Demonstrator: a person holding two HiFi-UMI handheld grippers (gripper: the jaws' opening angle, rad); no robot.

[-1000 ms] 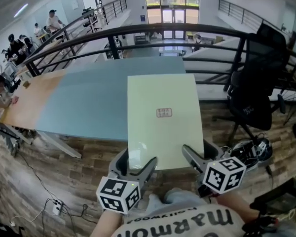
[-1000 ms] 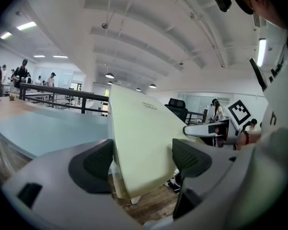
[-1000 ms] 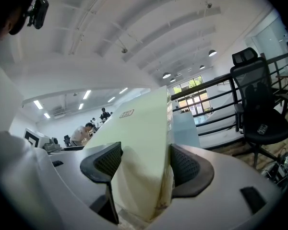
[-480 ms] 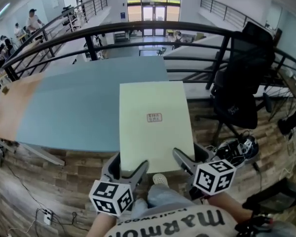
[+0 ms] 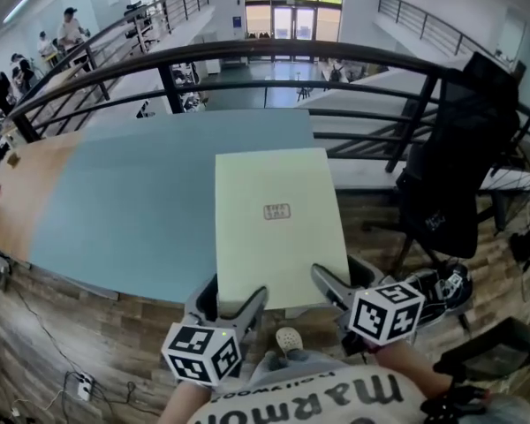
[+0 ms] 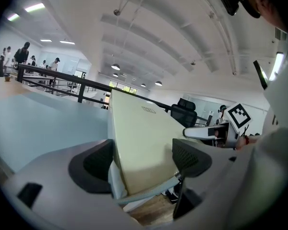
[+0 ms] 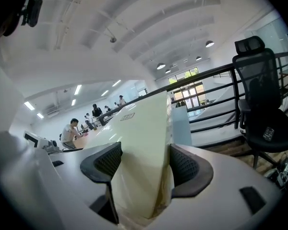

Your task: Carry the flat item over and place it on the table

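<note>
— Pale-yellow flat rectangular panel (image 5: 278,223): holding it how?
— Pinching its near edge with left tool (image 5: 232,297) and right tool (image 5: 339,274), reaching its far part out over the blue table (image 5: 132,193).

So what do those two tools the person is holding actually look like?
Both are smooth light-grey shells. The left gripper and right gripper each end in two curved fingers lined with black, dimpled pads. Each carries a white cube printed with black square markers. The person wears a pale shirt with dark lettering.
</note>
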